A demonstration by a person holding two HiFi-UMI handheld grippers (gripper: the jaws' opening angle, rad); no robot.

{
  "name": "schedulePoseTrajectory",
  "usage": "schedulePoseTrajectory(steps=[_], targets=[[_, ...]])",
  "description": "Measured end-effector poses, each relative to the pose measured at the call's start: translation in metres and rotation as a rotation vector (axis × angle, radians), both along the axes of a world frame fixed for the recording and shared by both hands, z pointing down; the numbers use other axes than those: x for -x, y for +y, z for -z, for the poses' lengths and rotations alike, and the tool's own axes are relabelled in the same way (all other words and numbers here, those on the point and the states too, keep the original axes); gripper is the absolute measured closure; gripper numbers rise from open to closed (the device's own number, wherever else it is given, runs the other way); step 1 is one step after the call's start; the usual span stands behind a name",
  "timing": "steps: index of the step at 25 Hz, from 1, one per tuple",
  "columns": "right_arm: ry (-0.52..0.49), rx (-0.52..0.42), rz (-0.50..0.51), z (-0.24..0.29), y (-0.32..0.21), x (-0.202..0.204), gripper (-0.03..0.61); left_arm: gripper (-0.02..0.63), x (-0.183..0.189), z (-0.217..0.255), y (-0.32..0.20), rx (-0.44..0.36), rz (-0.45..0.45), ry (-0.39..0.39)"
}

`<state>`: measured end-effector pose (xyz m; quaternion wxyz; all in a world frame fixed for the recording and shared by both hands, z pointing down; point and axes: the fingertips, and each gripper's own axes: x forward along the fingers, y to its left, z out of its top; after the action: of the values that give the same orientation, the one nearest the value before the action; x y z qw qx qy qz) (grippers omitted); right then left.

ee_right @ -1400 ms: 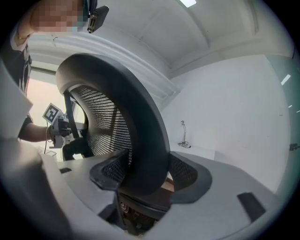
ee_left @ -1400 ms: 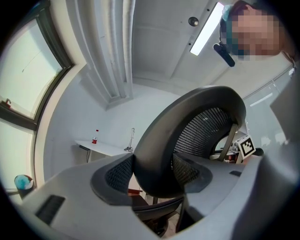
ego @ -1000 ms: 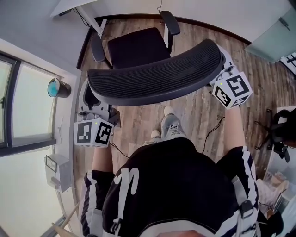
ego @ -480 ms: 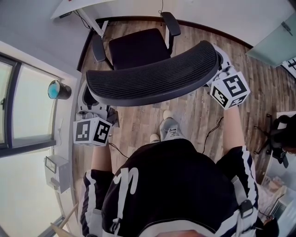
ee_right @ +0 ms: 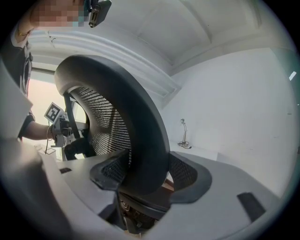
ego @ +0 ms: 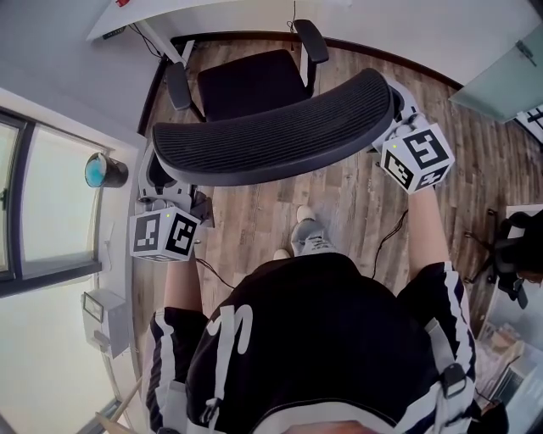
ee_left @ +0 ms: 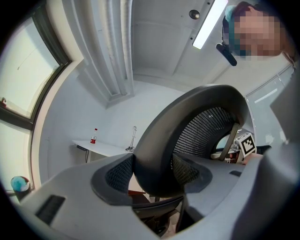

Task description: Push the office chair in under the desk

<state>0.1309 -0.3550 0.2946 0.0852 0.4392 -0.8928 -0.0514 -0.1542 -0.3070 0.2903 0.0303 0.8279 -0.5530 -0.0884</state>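
I hold chair (ego: 253,89) by backrest (ego: 271,140): left tool (ee_left: 152,174) clamped on its left rim, right tool (ee_right: 146,176) clamped on its right rim. Chair stands near worktop (ego: 144,12), not yet under. I judge it heavy but free-rolling on wood floor (ego: 356,212); rim stiff, mesh soft, so push through rim, evenly, or it swivels

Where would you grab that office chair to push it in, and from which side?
Take the backrest by its slim curved rim, one end each, coming from behind, the side away from the desk. The rim fits between the jaws, and two wide-apart holds likely steer it straight; left tongs and right tongs clamp there.
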Motion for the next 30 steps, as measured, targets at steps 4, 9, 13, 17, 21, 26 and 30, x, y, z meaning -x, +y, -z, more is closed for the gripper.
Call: schedulePoseTrajectory(steps=[4,9,13,17,21,26,30], targets=[[0.006,0.006,0.000,0.001,-0.014,-0.002,0.304,0.350,-0.002,0.001,-0.014,-0.005,0.006,0.002],[-0.002,0.011,0.012,0.002,-0.026,-0.002,0.304,0.350,-0.002,0.003,-0.025,-0.022,0.011,0.010],[-0.006,0.011,-0.006,0.001,-0.036,-0.006,0.304,0.350,-0.006,0.004,-0.035,-0.017,0.012,0.001],[-0.005,0.020,0.005,-0.002,-0.048,-0.005,0.304,0.350,-0.006,0.001,-0.044,-0.007,0.029,-0.001],[-0.009,0.013,0.010,-0.001,-0.059,-0.003,0.304,0.350,-0.004,0.002,-0.055,0.002,0.044,-0.012],[-0.011,0.003,0.017,-0.001,-0.076,0.001,0.304,0.350,0.001,0.001,-0.074,0.006,0.061,-0.019],[-0.008,0.009,0.020,-0.002,-0.092,0.004,0.304,0.350,0.003,0.001,-0.087,0.008,0.069,-0.019]])
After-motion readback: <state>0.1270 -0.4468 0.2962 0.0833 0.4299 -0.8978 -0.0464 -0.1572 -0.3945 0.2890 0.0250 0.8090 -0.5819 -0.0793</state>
